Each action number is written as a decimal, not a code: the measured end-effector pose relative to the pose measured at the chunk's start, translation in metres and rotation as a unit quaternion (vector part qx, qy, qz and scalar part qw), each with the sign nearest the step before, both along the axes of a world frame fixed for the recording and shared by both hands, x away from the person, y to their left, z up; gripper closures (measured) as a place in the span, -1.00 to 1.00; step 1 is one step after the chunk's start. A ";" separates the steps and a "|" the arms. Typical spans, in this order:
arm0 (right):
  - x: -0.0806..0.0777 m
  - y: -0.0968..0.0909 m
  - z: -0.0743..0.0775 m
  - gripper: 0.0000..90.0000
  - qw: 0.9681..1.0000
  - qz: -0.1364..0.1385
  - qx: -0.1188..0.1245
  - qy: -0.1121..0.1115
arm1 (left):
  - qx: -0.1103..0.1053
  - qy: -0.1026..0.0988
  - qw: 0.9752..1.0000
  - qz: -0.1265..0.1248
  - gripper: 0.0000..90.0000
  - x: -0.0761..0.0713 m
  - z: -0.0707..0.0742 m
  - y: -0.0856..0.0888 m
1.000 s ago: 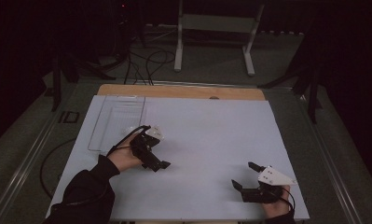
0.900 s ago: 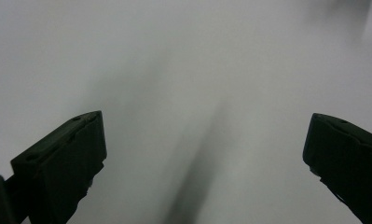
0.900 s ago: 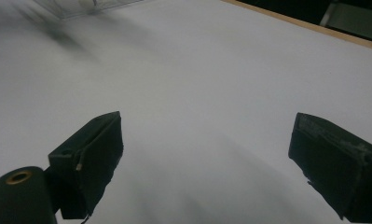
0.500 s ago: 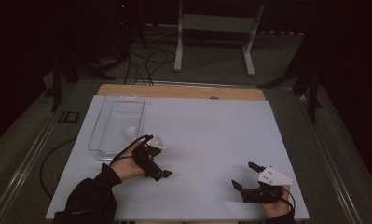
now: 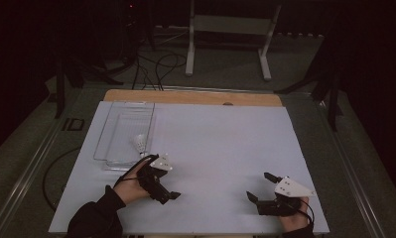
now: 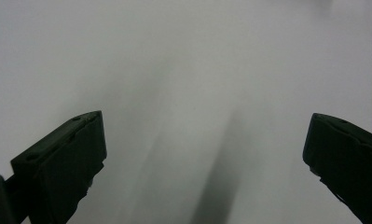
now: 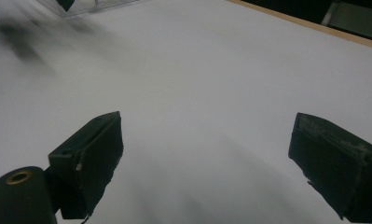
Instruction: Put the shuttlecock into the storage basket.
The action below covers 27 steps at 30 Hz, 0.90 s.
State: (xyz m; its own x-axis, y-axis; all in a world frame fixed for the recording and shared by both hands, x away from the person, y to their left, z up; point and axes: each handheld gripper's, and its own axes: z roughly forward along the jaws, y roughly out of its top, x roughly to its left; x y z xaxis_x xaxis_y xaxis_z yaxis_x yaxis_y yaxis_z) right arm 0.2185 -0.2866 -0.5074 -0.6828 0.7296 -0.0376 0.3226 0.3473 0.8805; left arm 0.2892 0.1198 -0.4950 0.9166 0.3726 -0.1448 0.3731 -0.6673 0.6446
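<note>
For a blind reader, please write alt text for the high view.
Two open hand-held grippers rest low over a white table: the left hand-held gripper near a clear tray holding a white shuttlecock, the right hand-held gripper at the near right corner.

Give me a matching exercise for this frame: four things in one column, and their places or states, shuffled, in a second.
Things:
1. shuttlecock
2. left gripper
3. right gripper
4. clear tray

Places or states:
A. near right corner of the white table, jaws open
B. far left part of the table, holding one item
C. inside the tray, at its near end
D. just in front of the tray, jaws open and empty

Pairs: 1-C, 2-D, 3-A, 4-B
</note>
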 end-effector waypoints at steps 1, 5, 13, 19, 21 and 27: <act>0.000 0.000 0.000 -0.78 1.000 0.000 0.000 0.000 | -0.005 -0.002 1.000 -0.001 -1.00 -0.002 -0.001 0.002; 0.000 0.001 0.000 -0.78 1.000 0.000 -0.001 0.002 | -0.018 -0.010 1.000 -0.007 -1.00 -0.008 -0.005 0.005; 0.000 0.000 0.000 -0.78 1.000 0.002 -0.001 0.002 | -0.005 -0.014 1.000 -0.003 -1.00 -0.016 -0.013 0.009; 0.000 0.001 0.000 -0.78 1.000 0.002 -0.001 0.003 | 0.002 -0.012 1.000 0.008 -1.00 -0.023 -0.018 0.019; 0.000 0.001 0.000 -0.78 1.000 0.002 -0.002 0.002 | 0.002 -0.014 1.000 0.010 -1.00 -0.025 -0.019 0.023; 0.000 0.001 -0.001 -0.78 1.000 0.003 -0.002 0.004 | -0.008 -0.014 1.000 0.027 -1.00 -0.031 -0.019 0.036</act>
State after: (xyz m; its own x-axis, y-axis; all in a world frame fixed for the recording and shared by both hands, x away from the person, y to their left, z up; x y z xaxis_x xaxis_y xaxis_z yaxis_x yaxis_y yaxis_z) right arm 0.2188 -0.2857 -0.5079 -0.6878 0.7251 -0.0354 0.3278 0.3537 0.8761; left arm 0.2582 0.1555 -0.5143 0.8992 0.4193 -0.1252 0.3896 -0.6370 0.6651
